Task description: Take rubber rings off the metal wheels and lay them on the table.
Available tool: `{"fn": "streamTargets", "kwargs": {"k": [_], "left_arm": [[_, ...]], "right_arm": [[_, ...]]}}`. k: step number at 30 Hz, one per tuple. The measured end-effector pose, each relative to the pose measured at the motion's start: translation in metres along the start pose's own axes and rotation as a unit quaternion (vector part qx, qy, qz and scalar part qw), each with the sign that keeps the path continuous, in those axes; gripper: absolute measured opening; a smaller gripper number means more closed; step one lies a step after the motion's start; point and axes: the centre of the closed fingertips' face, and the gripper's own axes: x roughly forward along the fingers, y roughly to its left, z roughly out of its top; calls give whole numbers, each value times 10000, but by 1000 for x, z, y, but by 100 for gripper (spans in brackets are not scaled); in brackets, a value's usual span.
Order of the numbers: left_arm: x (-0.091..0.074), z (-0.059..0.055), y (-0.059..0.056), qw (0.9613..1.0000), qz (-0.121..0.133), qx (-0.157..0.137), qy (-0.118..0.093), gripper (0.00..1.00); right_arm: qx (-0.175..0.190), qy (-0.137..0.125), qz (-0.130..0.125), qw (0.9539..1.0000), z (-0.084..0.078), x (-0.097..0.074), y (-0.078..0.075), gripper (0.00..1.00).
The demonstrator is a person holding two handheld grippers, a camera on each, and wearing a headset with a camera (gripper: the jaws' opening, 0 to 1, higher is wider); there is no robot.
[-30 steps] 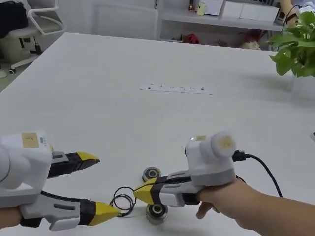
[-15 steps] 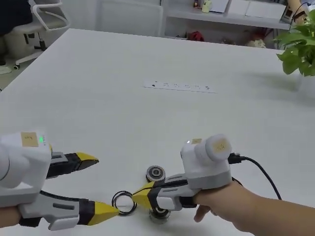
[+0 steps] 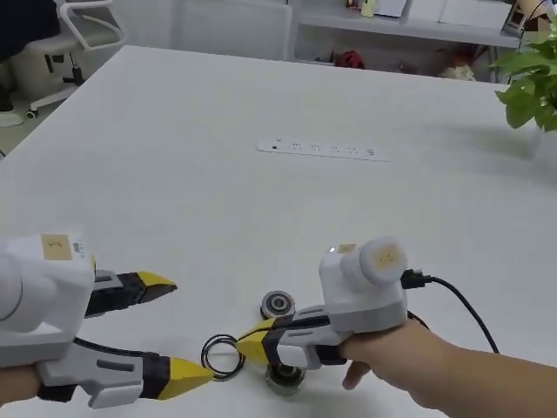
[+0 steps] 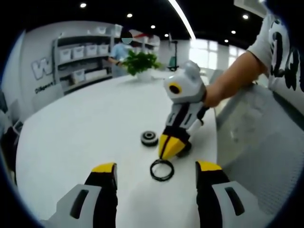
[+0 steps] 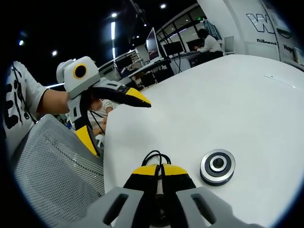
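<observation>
Rubber rings (image 3: pixel 222 355): a small bunch of thin black loops lying flat on the white table (image 3: pixel 174 157), between your two grippers. Left gripper (image 3: pixel 178 326): jaws spread wide, yellow tips well apart and touching nothing. In the left gripper view the rings lie just ahead of the gap between its tips. Right gripper (image 3: pixel 248 342): jaws drawn narrow, yellow tips all but together and pointing at the near edge of the rings. In the right gripper view the loops sit directly in front of its tips, and a dark line runs back toward the slit between them. You cannot tell from any view whether the tips pinch the rubber or merely rest against it. Metal wheel (image 3: pixel 278 305): lying flat on the table just beyond the right gripper's jaws, apart from the rings, with a bright rim and dark centre. Second wheel (image 3: pixel 283 378): directly under the right gripper's body and mostly hidden by it. Whether it carries a ring cannot be made out. Farther up the table lies a white power strip (image 3: pixel 322 150), well apart from the work. A green plant (image 3: pixel 531 83) stands at the far right edge.
</observation>
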Motion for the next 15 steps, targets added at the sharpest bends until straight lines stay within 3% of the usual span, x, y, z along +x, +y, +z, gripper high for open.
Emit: {"fn": "streamTargets", "kwargs": {"k": [9,15], "left_arm": [[-1,-2,-1,10000,1,-23,35,68],[2,3,-1,10000,-15,-6,19,67]], "right_arm": [[-47,-23,-64,10000,2,-1,-2,5],[-16,-120,-111,9999,7,-8,-4,8]]}}
